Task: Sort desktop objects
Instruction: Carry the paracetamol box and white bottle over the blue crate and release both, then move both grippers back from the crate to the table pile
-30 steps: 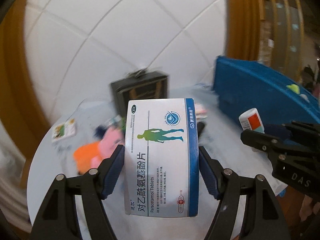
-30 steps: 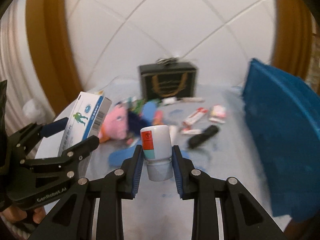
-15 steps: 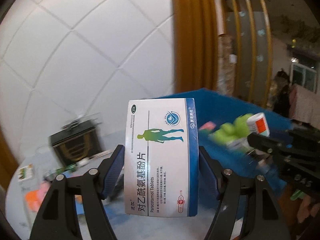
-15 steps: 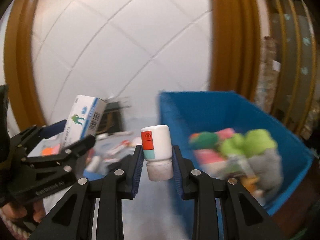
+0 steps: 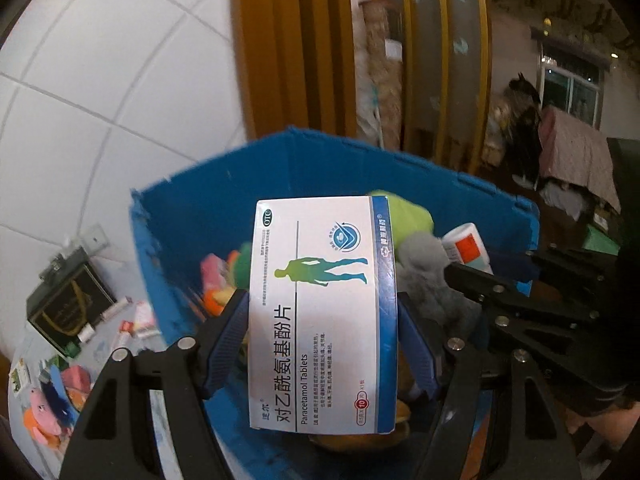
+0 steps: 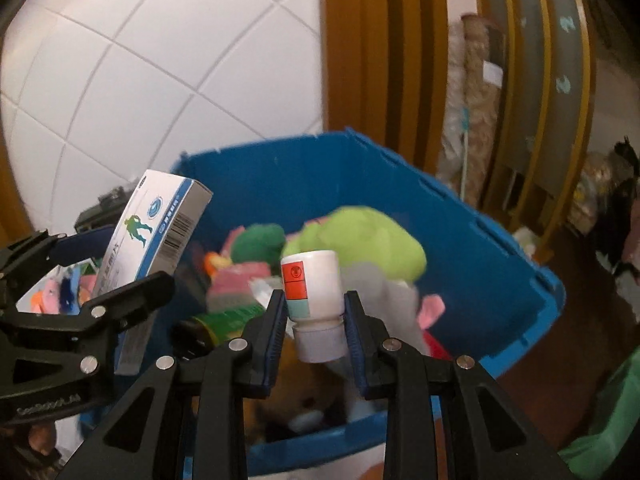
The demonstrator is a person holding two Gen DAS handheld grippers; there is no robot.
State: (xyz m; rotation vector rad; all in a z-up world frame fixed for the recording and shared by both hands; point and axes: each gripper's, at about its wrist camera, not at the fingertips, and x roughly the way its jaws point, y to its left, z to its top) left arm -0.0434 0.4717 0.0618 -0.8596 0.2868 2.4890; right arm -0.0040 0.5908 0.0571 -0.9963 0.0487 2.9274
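My left gripper (image 5: pixel 322 320) is shut on a white and blue box of paracetamol tablets (image 5: pixel 320 312), held upright over the blue bin (image 5: pixel 224 196). My right gripper (image 6: pixel 315 314) is shut on a small white bottle (image 6: pixel 312 296) with a red and teal label, cap downward, also above the blue bin (image 6: pixel 480 240). Each gripper shows in the other's view: the right gripper (image 5: pixel 500 276) with its bottle (image 5: pixel 466 246) at the right, the left gripper (image 6: pixel 100 268) with the box (image 6: pixel 156 228) at the left. Plush toys fill the bin, among them a green one (image 6: pixel 360 240).
To the left of the bin, the table (image 5: pixel 100 348) carries a black box (image 5: pixel 68 300), small packets (image 5: pixel 136 322) and pink and orange plush toys (image 5: pixel 52 400). A white tiled wall (image 5: pixel 100 80) and a wooden door frame (image 5: pixel 288 48) stand behind.
Both grippers swung right from over the table's clutter to above the blue bin, each keeping its hold. The bin's inside with its plush toys has come into view.
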